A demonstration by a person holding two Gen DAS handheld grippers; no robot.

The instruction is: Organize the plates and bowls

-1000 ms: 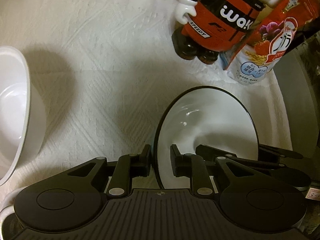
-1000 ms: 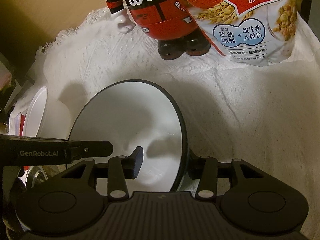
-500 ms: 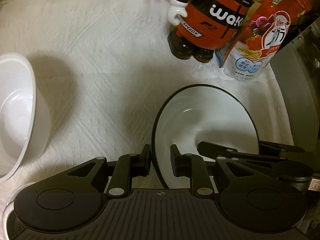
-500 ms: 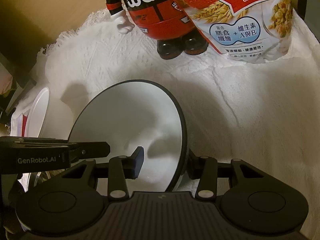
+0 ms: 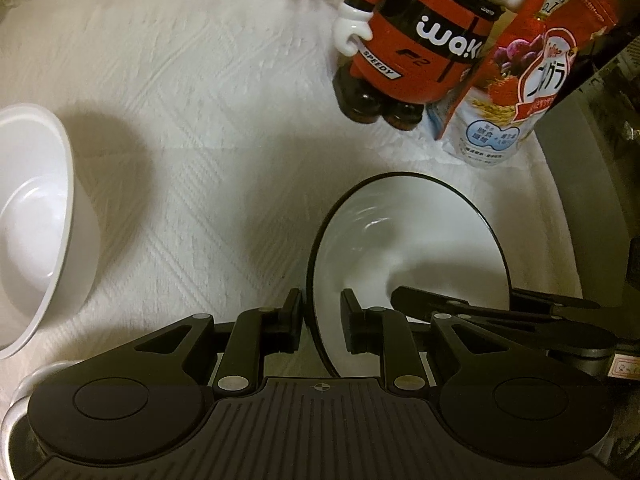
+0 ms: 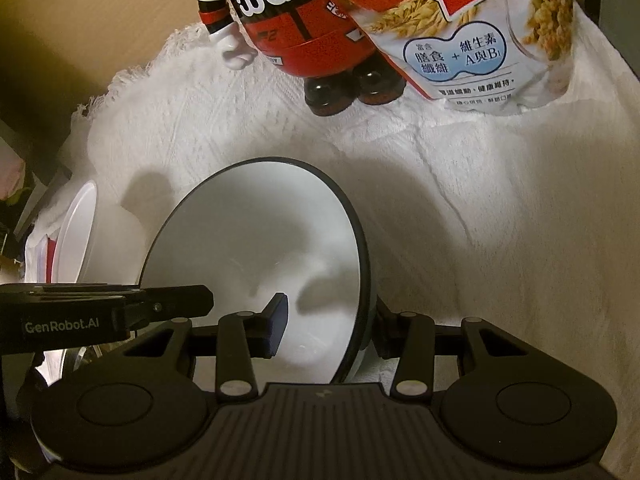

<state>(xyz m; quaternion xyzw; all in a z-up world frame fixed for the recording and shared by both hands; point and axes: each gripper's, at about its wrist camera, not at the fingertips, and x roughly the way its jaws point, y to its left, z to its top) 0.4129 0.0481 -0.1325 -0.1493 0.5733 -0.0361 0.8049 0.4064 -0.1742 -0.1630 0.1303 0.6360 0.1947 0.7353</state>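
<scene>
A white bowl with a thin black rim [image 5: 408, 236] is held between both grippers above the white cloth. My left gripper [image 5: 320, 322] straddles its left rim, one finger outside and one inside, with a small gap to the rim. My right gripper [image 6: 328, 328] straddles the opposite rim [image 6: 360, 280], its jaws wider than the wall. A second, plain white bowl [image 5: 32, 232] stands on the cloth at the far left; it also shows edge-on in the right wrist view [image 6: 74, 236].
A red and black mascot figure [image 5: 416, 40] and a cereal bag [image 5: 516, 80] stand at the back of the white cloth [image 5: 220, 120]. The cloth's fringed edge [image 6: 120, 80] meets a wooden surface at the left. A dark grey object [image 5: 592, 160] stands on the right.
The views have shifted slightly and the figure and bag look a little closer. Both grippers stay at the black-rimmed bowl's rim with the same finger spacing.
</scene>
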